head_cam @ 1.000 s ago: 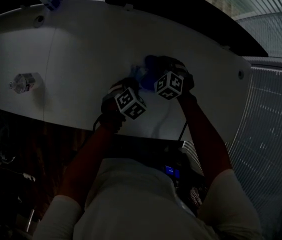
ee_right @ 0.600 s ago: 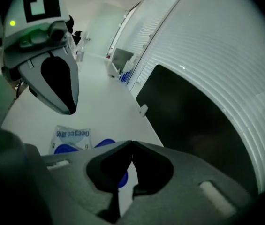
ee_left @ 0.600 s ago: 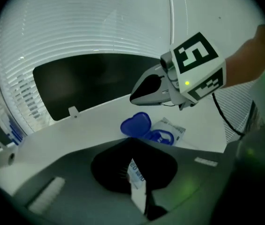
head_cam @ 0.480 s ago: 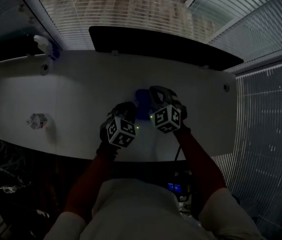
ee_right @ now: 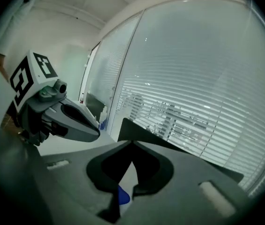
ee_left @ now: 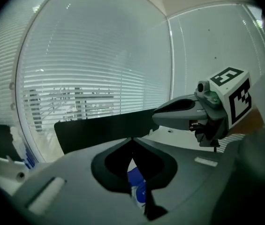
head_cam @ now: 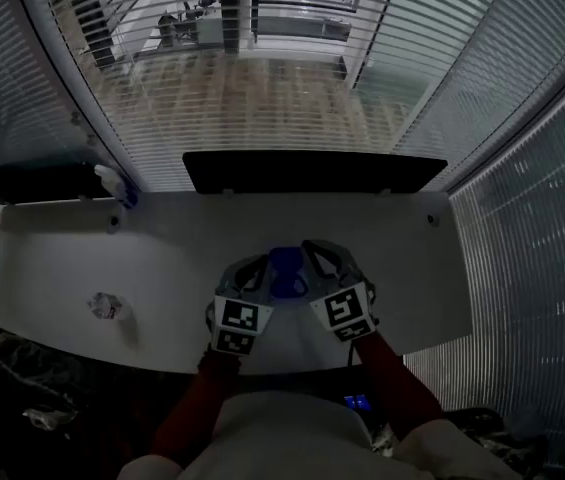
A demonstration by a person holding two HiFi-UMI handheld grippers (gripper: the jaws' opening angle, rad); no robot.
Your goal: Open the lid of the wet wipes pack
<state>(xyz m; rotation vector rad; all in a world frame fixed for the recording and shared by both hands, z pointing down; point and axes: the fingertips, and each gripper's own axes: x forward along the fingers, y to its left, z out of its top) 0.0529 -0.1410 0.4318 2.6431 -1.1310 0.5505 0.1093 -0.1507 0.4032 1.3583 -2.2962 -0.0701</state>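
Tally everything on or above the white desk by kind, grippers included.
grippers: 2 (left gripper, right gripper)
wet wipes pack: 1
crumpled clear object: 1
white bottle: 1
black panel: 1
Total: 6

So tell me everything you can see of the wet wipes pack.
The wet wipes pack is small and dark blue with white printed patches, and it looks like soft plastic film. It is held over the white desk between both grippers: the left gripper is shut on one end, and the right gripper seems to be shut on the other. Only slivers show, and the lid can't be made out.
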